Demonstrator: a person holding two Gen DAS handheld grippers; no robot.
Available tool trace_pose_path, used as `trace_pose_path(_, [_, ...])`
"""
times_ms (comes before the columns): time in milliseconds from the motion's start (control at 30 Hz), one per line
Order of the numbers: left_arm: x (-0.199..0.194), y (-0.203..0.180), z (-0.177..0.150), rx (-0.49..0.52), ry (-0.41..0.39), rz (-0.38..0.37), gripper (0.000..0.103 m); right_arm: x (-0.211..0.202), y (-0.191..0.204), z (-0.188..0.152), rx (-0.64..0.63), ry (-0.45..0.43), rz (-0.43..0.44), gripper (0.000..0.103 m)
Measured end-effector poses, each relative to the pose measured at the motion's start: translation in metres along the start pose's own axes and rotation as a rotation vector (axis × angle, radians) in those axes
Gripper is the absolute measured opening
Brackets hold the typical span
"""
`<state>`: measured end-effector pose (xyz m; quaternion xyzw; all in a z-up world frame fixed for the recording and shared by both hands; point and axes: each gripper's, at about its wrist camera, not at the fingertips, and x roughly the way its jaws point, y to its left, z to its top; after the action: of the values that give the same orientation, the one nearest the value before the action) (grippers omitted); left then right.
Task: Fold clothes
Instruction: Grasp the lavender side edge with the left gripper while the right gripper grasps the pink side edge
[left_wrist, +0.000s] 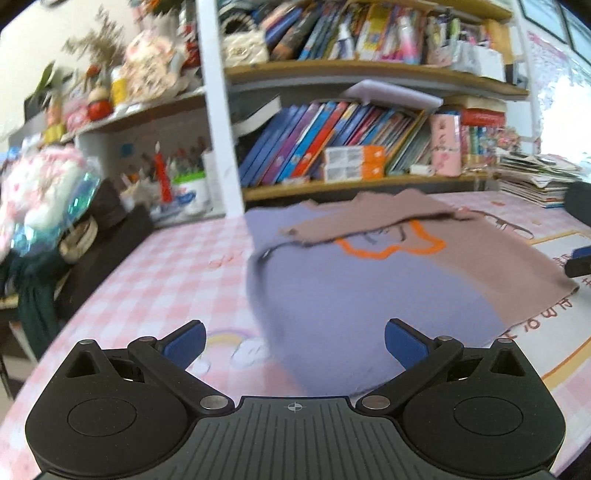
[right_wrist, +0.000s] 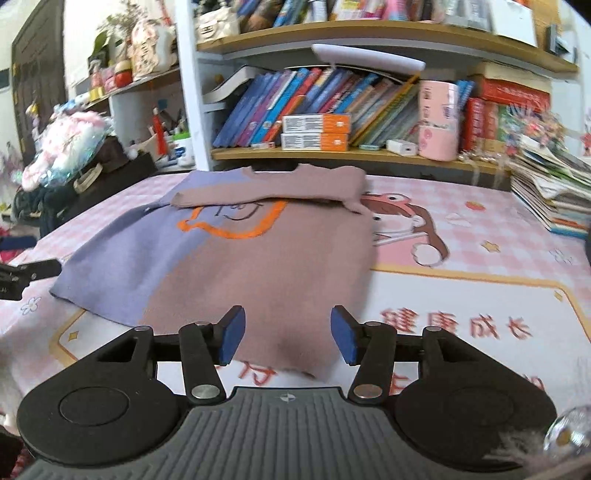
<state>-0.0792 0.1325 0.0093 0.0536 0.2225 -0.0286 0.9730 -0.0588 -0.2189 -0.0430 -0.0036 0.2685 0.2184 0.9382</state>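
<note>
A lilac and mauve sweater (left_wrist: 369, 280) with an orange outline print lies flat on the pink checked table cover (left_wrist: 166, 277); a mauve sleeve is folded across its chest. My left gripper (left_wrist: 295, 341) is open and empty just above the lilac hem corner. In the right wrist view the sweater (right_wrist: 236, 266) lies ahead, and my right gripper (right_wrist: 286, 338) is open and empty over the mauve hem, with the cloth showing between the blue pads. The left gripper's tip (right_wrist: 26, 275) shows at the far left of that view.
Bookshelves (right_wrist: 332, 96) full of books stand behind the table. A stack of books (right_wrist: 554, 192) sits at the back right. Bags and toys (left_wrist: 44, 199) crowd the left side. The table cover (right_wrist: 461, 295) has cartoon prints and red characters.
</note>
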Motion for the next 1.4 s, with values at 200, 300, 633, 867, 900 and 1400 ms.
trace_pose_path(200, [0.011,0.019,-0.005,-0.118,0.037,-0.049,0.073,0.003,-0.021,-0.003,0.079,0.018,-0.020,0.044])
trace_pose_path(300, [0.022,0.023,-0.008,-0.149,0.077,-0.065,0.056,0.009,-0.027,-0.005,0.111,0.031,-0.012,0.041])
trace_pose_path(633, [0.030,0.032,0.004,-0.286,0.058,-0.181,0.006,0.023,-0.028,0.012,0.206,0.004,0.145,0.009])
trace_pose_path(867, [0.038,0.042,-0.001,-0.351,0.131,-0.203,0.012,0.025,-0.026,0.020,0.226,0.042,0.184,0.009])
trace_pose_path(900, [0.040,0.045,-0.002,-0.364,0.142,-0.216,0.022,0.027,-0.028,0.019,0.230,0.054,0.183,0.009])
trace_pose_path(1400, [0.049,0.053,-0.015,-0.472,0.123,-0.245,0.006,0.044,-0.042,-0.002,0.390,0.088,0.259,0.008])
